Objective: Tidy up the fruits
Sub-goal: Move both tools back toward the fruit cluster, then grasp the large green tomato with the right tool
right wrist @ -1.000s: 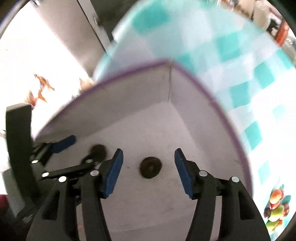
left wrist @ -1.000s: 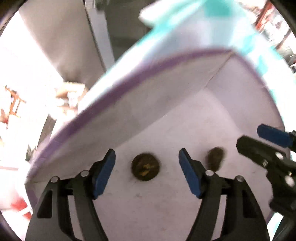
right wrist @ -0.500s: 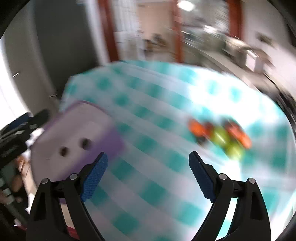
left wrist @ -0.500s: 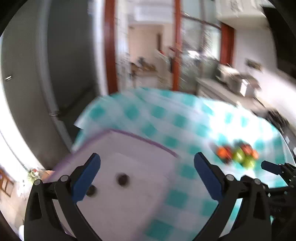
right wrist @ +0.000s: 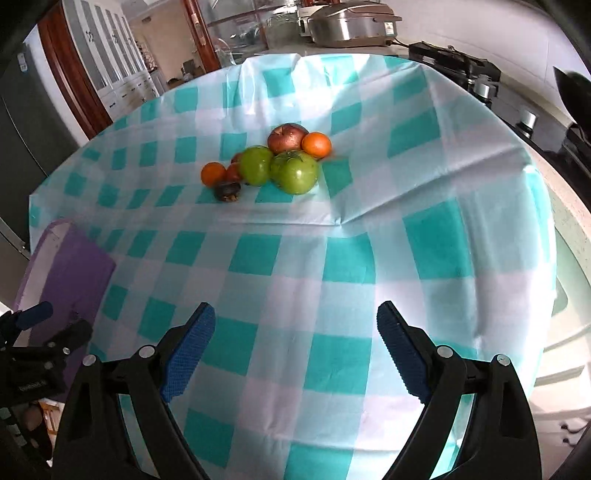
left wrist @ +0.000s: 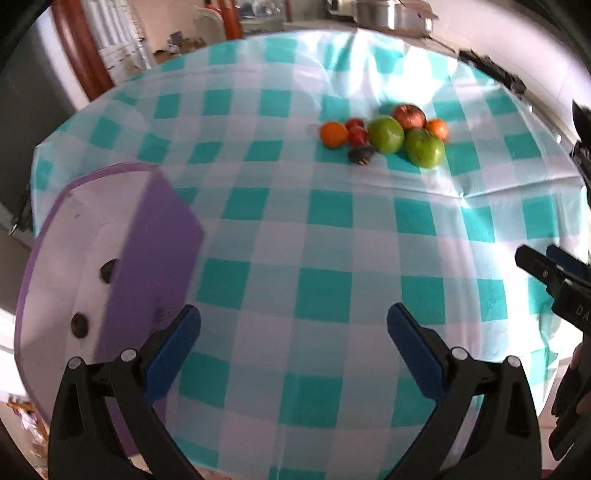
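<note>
A cluster of fruit lies on the checked tablecloth: two green tomatoes [left wrist: 386,134] [right wrist: 294,171], a red apple [right wrist: 287,137], two oranges [left wrist: 333,134] [right wrist: 316,144], small red fruits [left wrist: 357,135] and a dark mangosteen [right wrist: 228,191]. A purple box [left wrist: 147,258] with a white inside stands at the table's left edge and holds two dark fruits [left wrist: 79,325]. My left gripper [left wrist: 293,328] is open and empty above the cloth beside the box. My right gripper [right wrist: 295,326] is open and empty, well short of the fruit.
The table [right wrist: 424,240] is round with a teal and white checked cloth. A metal cooker [right wrist: 351,20] and a stove [right wrist: 461,70] stand on the counter behind. The box also shows in the right wrist view [right wrist: 70,280], with the left gripper's tip by it.
Both grippers have pulled up and back out of the purple box, leaving two dark fruits inside. They now face across the table toward the fruit cluster.
</note>
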The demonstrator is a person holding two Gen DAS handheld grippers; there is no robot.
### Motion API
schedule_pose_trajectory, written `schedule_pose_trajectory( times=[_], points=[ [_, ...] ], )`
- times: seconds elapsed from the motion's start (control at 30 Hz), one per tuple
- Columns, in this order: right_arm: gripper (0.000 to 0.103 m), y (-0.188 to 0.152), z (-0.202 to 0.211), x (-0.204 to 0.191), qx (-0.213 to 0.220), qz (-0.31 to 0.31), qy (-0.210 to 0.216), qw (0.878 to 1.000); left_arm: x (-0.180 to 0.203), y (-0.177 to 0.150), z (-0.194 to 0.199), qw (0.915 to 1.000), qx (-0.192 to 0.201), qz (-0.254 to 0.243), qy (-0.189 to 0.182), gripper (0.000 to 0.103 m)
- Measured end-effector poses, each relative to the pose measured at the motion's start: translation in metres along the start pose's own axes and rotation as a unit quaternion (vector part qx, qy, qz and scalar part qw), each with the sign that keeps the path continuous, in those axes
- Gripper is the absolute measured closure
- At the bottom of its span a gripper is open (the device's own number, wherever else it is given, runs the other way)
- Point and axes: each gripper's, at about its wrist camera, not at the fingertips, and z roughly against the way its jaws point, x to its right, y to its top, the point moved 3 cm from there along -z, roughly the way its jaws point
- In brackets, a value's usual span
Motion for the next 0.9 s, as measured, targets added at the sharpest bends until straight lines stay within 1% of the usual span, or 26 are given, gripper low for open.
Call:
schedule_pose_trajectory(
  times=[0.03, 0.1, 0.17, 0.27, 0.4, 0.43, 0.47, 0.6, 0.77, 0.83, 0.9],
  points=[
    [0.016, 0.003, -0.003, -0.009, -0.002, 0.003, -0.009, 1.0, 0.006, 0.006, -0.011, 0.9999, -0.009, -0.004, -0.005, 0.002],
    [0.016, 0.015, -0.018, -0.012, -0.009, 0.019, -0.021, 1.0, 0.012, 0.018, -0.034, 0.9996, -0.025, -0.01, -0.01, 0.002],
    [0.016, 0.027, -0.032, -0.014, -0.013, 0.022, -0.031, 0.999, 0.013, 0.028, -0.048, 0.9993, -0.029, -0.02, -0.011, 0.002],
    [0.016, 0.053, -0.067, -0.017, -0.026, 0.04, -0.05, 0.998, 0.016, 0.046, -0.071, 0.9989, -0.031, -0.034, -0.007, 0.002],
    [0.016, 0.079, -0.113, -0.028, -0.038, 0.061, -0.057, 0.996, 0.015, 0.062, -0.114, 0.9983, -0.051, -0.023, -0.013, 0.002],
    [0.017, 0.086, -0.13, -0.033, -0.039, 0.072, -0.06, 0.995, 0.015, 0.065, -0.12, 0.9983, -0.052, -0.02, -0.015, 0.002],
    [0.017, 0.09, -0.139, -0.035, -0.038, 0.078, -0.064, 0.994, 0.014, 0.068, -0.128, 0.9984, -0.052, -0.015, -0.019, 0.002],
    [0.018, 0.11, -0.172, -0.038, -0.022, 0.093, -0.085, 0.992, 0.015, 0.082, -0.146, 0.9986, -0.032, 0.001, -0.043, 0.002],
    [0.018, 0.127, -0.201, -0.038, -0.016, 0.095, -0.077, 0.992, 0.027, 0.107, -0.165, 0.9985, -0.004, -0.02, -0.05, 0.002],
    [0.015, 0.132, -0.207, -0.04, -0.008, 0.098, -0.069, 0.993, 0.032, 0.117, -0.173, 0.9984, 0.004, -0.025, -0.051, 0.002],
    [0.018, 0.133, -0.21, -0.042, -0.002, 0.107, -0.072, 0.992, 0.036, 0.127, -0.181, 0.9981, 0.01, -0.03, -0.053, 0.002]
  ],
)
